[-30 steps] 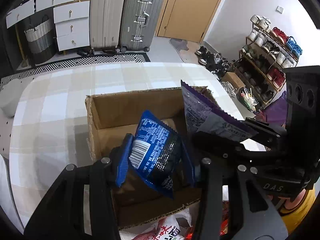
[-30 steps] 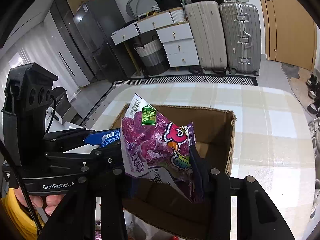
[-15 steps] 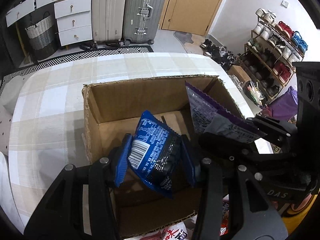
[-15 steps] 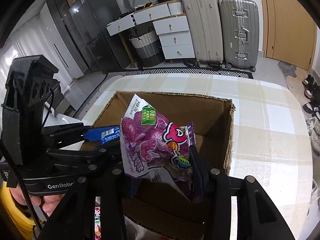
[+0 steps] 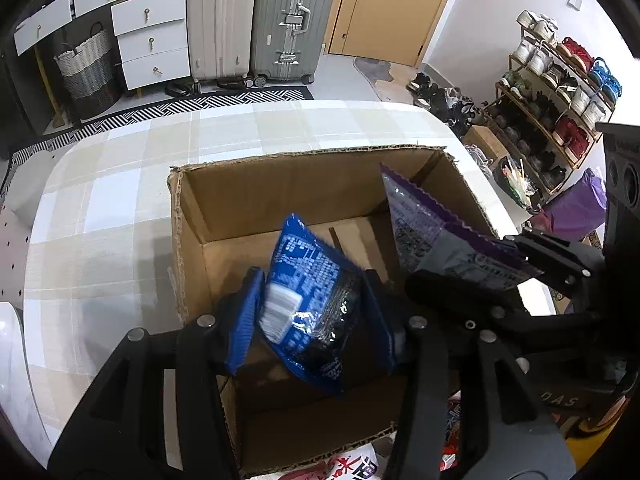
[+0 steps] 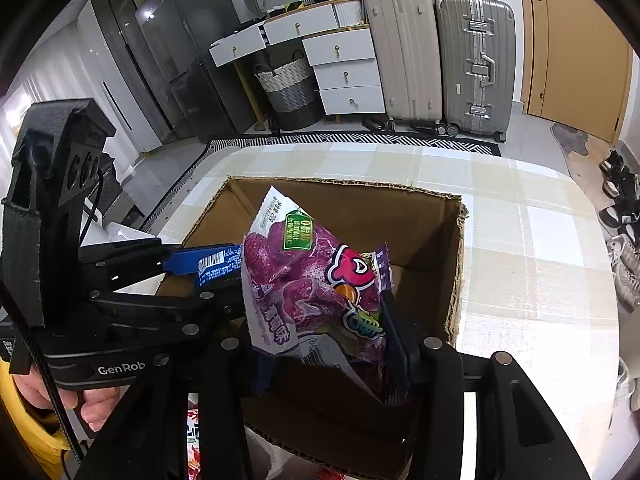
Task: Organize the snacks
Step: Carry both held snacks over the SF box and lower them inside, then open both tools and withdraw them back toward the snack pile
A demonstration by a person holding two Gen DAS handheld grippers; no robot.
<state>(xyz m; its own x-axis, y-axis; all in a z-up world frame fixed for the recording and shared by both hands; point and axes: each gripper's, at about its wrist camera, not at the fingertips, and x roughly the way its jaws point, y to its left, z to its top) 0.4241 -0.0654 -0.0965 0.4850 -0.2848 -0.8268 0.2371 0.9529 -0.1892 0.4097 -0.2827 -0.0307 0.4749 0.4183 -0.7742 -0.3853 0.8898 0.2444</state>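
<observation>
Hanging over box [image 5: 192,216]: blue packet [image 5: 308,300], seemingly crinkled.

Right gripper [image 6: 320,336], lower centre of frame: black two-finger jaws either side of a purple crinkly snack bag [image 6: 312,292] with cartoon print, jaws have just been opening, bag between them, tilted, over the open brown cardboard box [image 6: 454,264]. Left of frame: left gripper [image 6: 224,264], black, with a blue foil snack packet [image 6: 216,266] showing a barcode, also above the box. A hand [image 6: 44,396] grips its handle at lower left. Box sits on a beige checked tablecloth [image 6: 528,248]. Red-and-white wrappers [image 6: 194,432] at bottom edge. Upper frame: two grey hard-shell suitcases [image 6: 440,60], white drawer unit [image 6: 344,72], woven basket [image 6: 288,92].
</observation>
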